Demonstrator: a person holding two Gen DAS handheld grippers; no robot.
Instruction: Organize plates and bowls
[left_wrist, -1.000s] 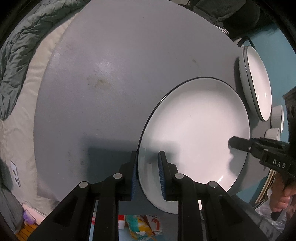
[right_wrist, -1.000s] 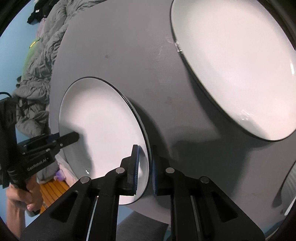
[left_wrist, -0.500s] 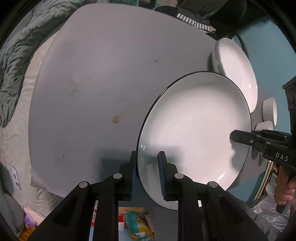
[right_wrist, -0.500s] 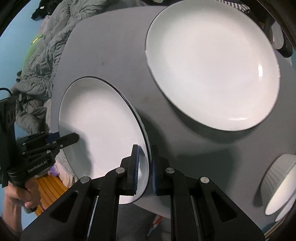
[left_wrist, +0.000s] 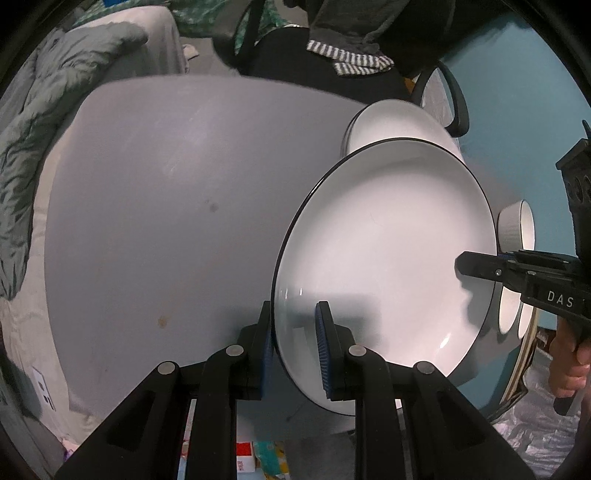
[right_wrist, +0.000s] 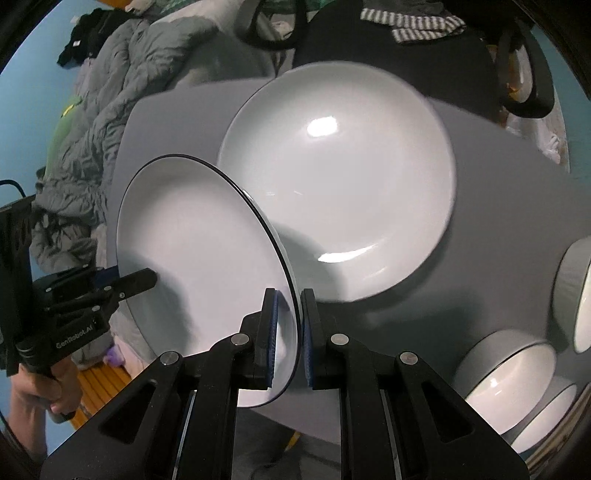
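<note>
A white plate with a thin dark rim (left_wrist: 388, 258) hangs tilted above the grey table (left_wrist: 166, 203). My left gripper (left_wrist: 295, 314) is shut on its near rim. My right gripper (left_wrist: 476, 267) pinches the opposite rim. In the right wrist view the same plate (right_wrist: 195, 251) stands edge-on between the pads of my right gripper (right_wrist: 288, 299), and my left gripper (right_wrist: 144, 278) bites its far edge. Just beyond it a stack of white plates (right_wrist: 343, 184) lies on the table (right_wrist: 498, 206); in the left wrist view the stack (left_wrist: 399, 122) peeks out behind the held plate.
White ribbed bowls (right_wrist: 506, 373) sit at the table's right edge, one more (right_wrist: 576, 295) beside them and one (left_wrist: 517, 229) behind the held plate. A grey quilt (left_wrist: 55, 110) lies left of the table. A dark chair with a striped cloth (left_wrist: 347, 59) stands at the far side.
Both grippers have lifted the plate higher and carried it toward the plate stack. The table looks farther below and the stack now lies right behind the held plate.
</note>
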